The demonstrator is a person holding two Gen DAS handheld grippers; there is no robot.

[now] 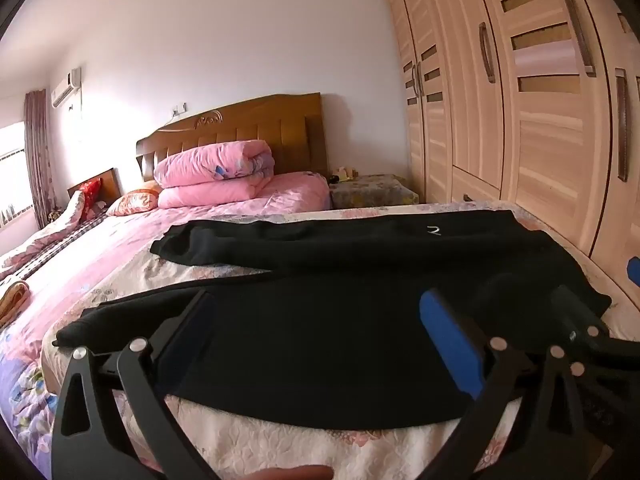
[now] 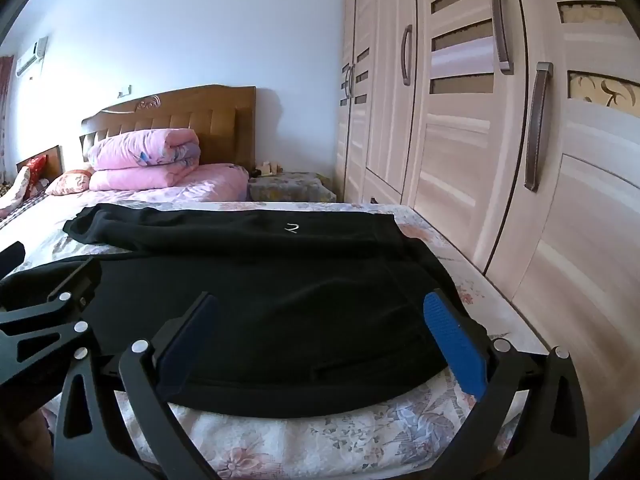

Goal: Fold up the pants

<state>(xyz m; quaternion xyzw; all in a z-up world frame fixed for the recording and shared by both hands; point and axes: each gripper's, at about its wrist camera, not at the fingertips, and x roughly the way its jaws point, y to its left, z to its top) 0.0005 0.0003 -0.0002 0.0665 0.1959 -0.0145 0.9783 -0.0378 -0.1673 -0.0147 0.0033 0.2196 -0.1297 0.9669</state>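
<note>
Black pants (image 1: pixel 320 320) lie spread flat on the floral bedspread (image 1: pixel 320 452), legs running toward 10 o'clock, near leg closest to the bed edge, far leg behind with a small logo showing. Left gripper (image 1: pixel 316 344) hovers low at 6 o'clock over the near leg, jaws wide apart, nothing between them. Right gripper (image 2: pixel 320 344) sits beside it toward the waist end at 3 o'clock, jaws likewise apart. Likely lined up along the near hem to pinch it and carry one leg over the other. No fold made yet.

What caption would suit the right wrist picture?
Open right gripper poised over black pants spread on a floral bed, wardrobe alongside.
</note>
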